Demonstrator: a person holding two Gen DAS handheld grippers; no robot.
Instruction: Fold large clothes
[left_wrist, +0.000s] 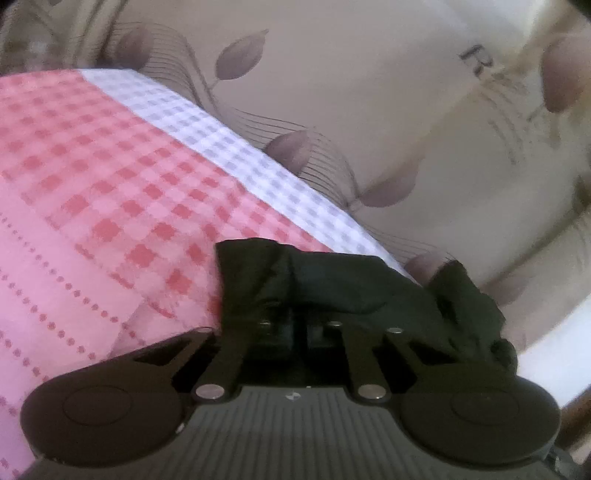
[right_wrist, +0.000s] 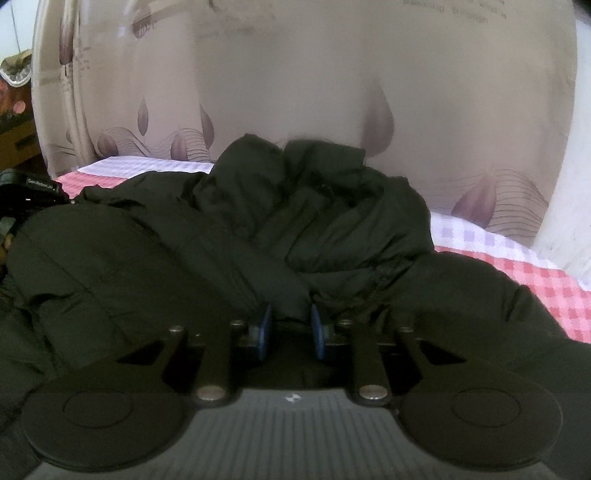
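Note:
A large black padded jacket (right_wrist: 295, 221) lies bunched on a bed with a pink and white checked cover (right_wrist: 535, 284). My right gripper (right_wrist: 291, 325) has its blue pads (right_wrist: 264, 328) pressed on a fold of the jacket near its middle. In the left wrist view an edge of the same jacket (left_wrist: 332, 280) drapes over my left gripper (left_wrist: 299, 317) and hides its fingertips; the jaws stand close together with the cloth pinched between them. The pink checked cover (left_wrist: 110, 184) spreads to the left of it. Part of the left gripper's body (right_wrist: 29, 188) shows at the left edge of the right wrist view.
A beige panel printed with mauve leaves (left_wrist: 369, 92) stands upright behind the bed, also the leaf-printed panel (right_wrist: 332, 92) in the right view. A white wall (right_wrist: 565, 221) is at the right, and dark furniture (right_wrist: 14, 140) at the far left.

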